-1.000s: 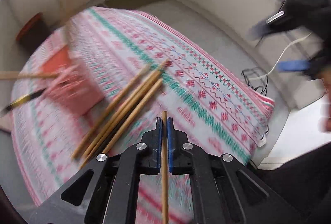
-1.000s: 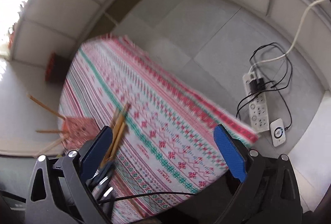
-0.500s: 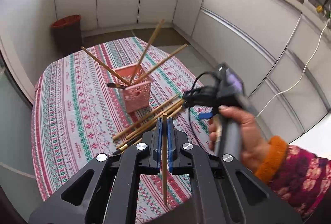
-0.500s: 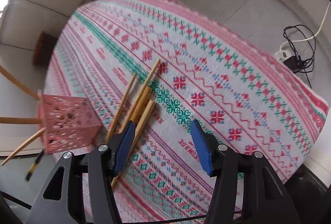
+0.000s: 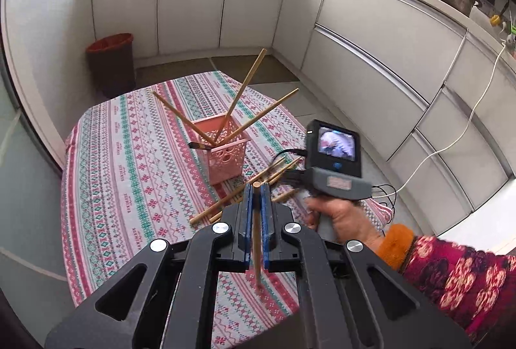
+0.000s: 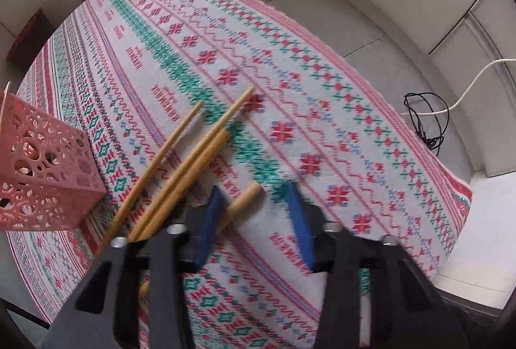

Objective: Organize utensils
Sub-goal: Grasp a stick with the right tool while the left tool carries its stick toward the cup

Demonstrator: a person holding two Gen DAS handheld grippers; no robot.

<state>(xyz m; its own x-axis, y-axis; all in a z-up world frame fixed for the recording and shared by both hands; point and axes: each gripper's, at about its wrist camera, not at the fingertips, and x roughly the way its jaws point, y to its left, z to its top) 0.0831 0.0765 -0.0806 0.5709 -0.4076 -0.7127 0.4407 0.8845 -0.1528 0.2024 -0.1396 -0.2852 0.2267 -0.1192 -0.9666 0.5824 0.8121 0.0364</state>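
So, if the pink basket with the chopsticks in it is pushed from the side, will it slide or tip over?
The basket looks like thin perforated plastic, so it is probably light. Three chopsticks lean far out past its rim, which likely makes it top-heavy and apt to tip. The tablecloth may grip its base, favouring tipping over sliding.

A tablecloth (image 6: 322,97) striped in bands of red, green and blue cross-stitch motifs on white is seen across the centre of both views. A pink basket (image 6: 42,175) pierced with round openwork is shown at the left edge of the right wrist view. Pale tan chopsticks (image 6: 180,162) are laid at centre left. Blue pads (image 5: 248,220) on black bodies are carried by both tools. At lower right of the left wrist view, a sleeve (image 5: 458,278) patterned in dark red with pink flowers and an orange cuff (image 5: 395,244) are seen. A dark bin (image 5: 113,62) with a red rim is shown at upper left, before white cabinets (image 5: 193,1).
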